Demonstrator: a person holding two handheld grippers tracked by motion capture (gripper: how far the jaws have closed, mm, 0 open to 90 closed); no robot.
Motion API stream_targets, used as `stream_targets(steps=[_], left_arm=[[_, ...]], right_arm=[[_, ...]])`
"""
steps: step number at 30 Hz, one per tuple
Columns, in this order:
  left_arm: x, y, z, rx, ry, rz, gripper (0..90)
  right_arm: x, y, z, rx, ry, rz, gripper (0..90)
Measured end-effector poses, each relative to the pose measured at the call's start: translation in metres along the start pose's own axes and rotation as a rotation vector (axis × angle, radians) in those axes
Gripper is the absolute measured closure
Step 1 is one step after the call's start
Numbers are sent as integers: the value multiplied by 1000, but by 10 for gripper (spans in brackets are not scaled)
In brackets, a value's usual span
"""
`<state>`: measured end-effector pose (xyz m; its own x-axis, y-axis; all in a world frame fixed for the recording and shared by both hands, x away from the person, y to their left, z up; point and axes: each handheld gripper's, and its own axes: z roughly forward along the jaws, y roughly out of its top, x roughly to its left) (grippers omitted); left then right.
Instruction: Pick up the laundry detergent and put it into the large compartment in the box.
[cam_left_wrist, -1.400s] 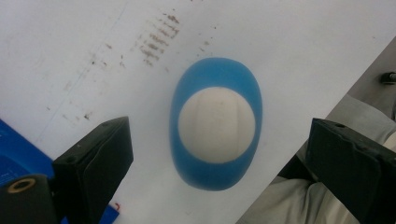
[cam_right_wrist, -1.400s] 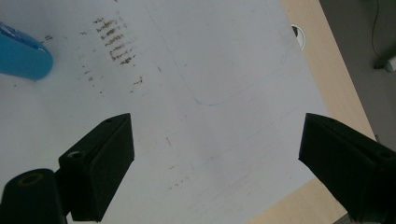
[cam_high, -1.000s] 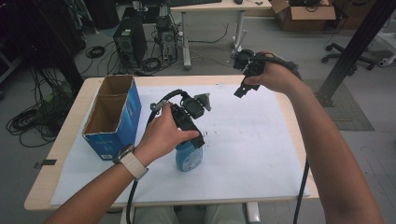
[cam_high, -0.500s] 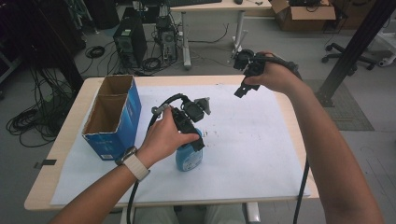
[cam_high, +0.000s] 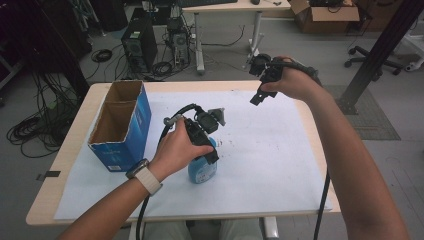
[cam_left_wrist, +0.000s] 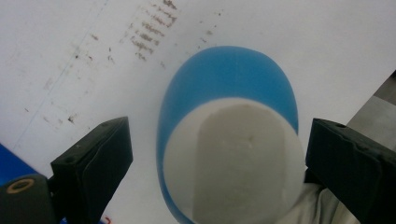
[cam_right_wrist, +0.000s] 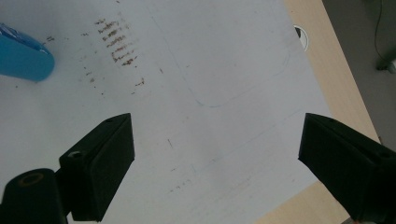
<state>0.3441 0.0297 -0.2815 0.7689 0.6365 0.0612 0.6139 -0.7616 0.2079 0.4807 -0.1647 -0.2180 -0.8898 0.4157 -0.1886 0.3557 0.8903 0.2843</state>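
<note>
Lately unchanged: my left gripper (cam_left_wrist: 219, 186) stayed poised, jaws apart, astride the blue bottle (cam_left_wrist: 229, 140); right gripper (cam_right_wrist: 215, 172) gaped idle beyond it.

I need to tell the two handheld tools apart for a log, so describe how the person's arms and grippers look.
Both forearms are bare, without sleeves. The left wrist wears a watch with a pale band. The left gripper and the right gripper each have two blocky matte black jaws; a brass-coloured ring sits at the lower-left jaw base. A black cable trails from the right gripper; the left gripper carries a grey three-cornered plate.
</note>
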Motion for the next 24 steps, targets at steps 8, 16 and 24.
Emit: stream_targets(steps=[8,16,24], left_arm=[[1,1,2,2,-1,3,127],[0,1,3,-1,0,-2,166],[2,1,4,-1,6,-4,214]], right_arm=[[-1,-1,0,-3,0,0,104],[-1,-2,-1,-5,-1,2,104],[-1,-2,-2,-4,-1,3,104]])
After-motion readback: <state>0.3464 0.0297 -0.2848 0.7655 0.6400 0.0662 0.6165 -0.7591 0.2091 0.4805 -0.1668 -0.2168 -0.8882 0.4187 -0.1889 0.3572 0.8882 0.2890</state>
